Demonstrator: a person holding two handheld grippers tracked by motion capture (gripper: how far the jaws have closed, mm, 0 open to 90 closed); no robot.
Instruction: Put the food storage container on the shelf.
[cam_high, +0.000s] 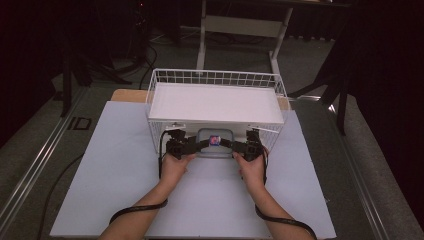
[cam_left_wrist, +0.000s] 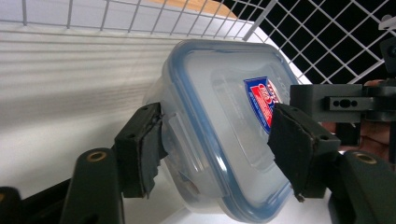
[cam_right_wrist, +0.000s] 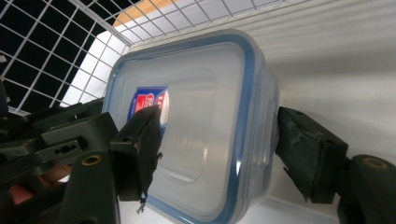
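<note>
Both grippers, left (cam_high: 192, 145) and right (cam_high: 235, 146), flank the box (cam_high: 215, 142) at the basket (cam_high: 216, 79) mouth, jaws spread around its ends, pads slack.

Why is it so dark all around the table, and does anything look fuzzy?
High view: light falls on the pale table top and the white wire basket; the room behind is black. Left gripper view: the clear plastic box with the blue-rimmed lid is sharp, with soft striped shadows on the white surface behind. Right gripper view: its nearest corner looks slightly soft.
</note>
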